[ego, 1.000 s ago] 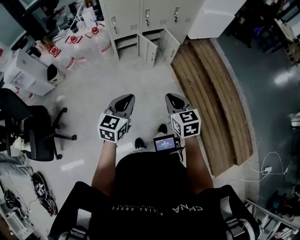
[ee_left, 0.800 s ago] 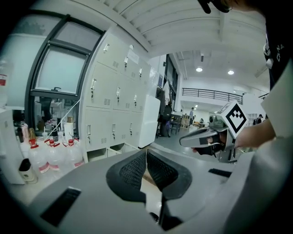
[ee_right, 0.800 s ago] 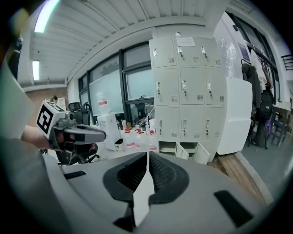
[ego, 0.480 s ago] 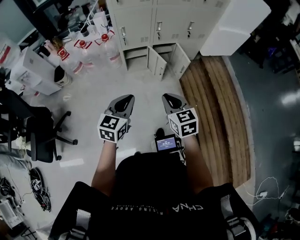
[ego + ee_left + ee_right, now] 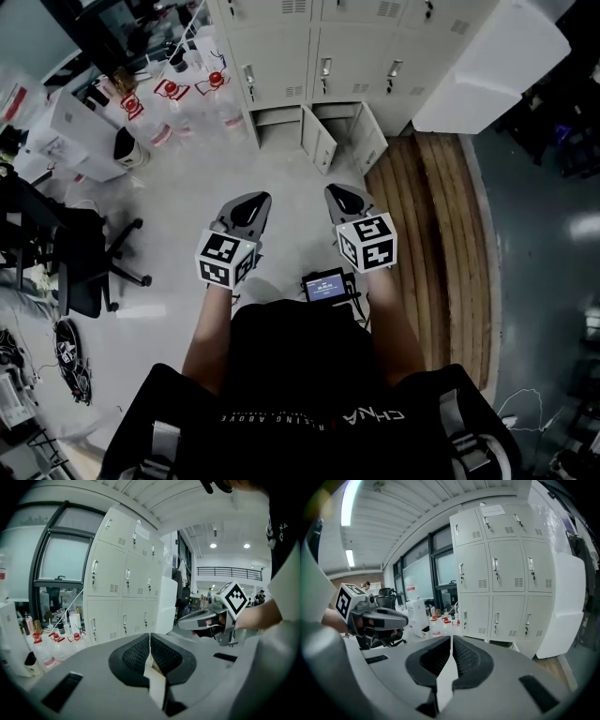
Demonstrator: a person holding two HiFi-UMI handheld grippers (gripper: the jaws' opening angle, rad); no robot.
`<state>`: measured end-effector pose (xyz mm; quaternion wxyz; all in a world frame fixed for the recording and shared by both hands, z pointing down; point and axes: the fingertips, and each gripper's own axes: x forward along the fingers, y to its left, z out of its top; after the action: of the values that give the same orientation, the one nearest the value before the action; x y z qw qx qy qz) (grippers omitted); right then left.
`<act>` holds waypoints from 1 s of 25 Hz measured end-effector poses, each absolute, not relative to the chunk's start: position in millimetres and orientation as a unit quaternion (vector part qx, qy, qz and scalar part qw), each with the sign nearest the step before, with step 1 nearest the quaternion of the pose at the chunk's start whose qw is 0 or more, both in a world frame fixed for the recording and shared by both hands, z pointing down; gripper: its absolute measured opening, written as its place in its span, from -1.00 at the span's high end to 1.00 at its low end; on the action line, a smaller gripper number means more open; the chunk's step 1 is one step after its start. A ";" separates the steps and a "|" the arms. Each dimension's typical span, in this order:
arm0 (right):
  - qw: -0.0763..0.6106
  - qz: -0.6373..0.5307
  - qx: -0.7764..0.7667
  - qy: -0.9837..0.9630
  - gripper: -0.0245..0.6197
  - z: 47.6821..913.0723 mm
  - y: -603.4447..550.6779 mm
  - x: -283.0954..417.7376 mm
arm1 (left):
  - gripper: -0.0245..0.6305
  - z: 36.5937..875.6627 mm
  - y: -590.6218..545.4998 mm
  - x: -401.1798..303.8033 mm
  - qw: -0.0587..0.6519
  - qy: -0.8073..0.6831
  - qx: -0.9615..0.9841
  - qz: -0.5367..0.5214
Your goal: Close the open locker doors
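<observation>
Facing the lockers [image 5: 281, 66] at upper centre, the left gripper [image 5: 253, 201] and right gripper [image 5: 339, 194] are held clenched and empty. Two bottom doors [image 5: 323, 145] stand ajar, well apart from both, and none is yet closed.

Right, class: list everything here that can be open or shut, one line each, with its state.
Left claw: shut, empty.
Right claw: shut, empty.
Left bottom door: open.
Right bottom door: open.
Upper doors: shut.
</observation>
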<state>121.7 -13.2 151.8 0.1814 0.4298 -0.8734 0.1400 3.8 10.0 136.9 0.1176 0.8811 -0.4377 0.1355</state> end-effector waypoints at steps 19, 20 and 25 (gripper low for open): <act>0.208 0.143 0.457 -0.853 0.80 156.2 -141.6 31.2 | 0.85 139.7 -139.0 -81.2 0.122 -0.393 0.902 0.134; 0.210 0.140 0.458 -0.852 0.80 155.8 -146.9 21.5 | 0.85 140.3 -145.7 -86.8 0.121 -0.387 0.904 0.136; 0.223 0.144 0.456 -0.850 0.80 168.4 -158.4 -9.3 | 0.85 154.1 -166.2 -104.9 0.124 -0.367 0.910 0.148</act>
<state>-9.3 -158.4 168.4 0.2234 0.4555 -0.8496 0.1442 -104.9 -166.2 154.1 0.1240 0.9099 -0.3672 0.1480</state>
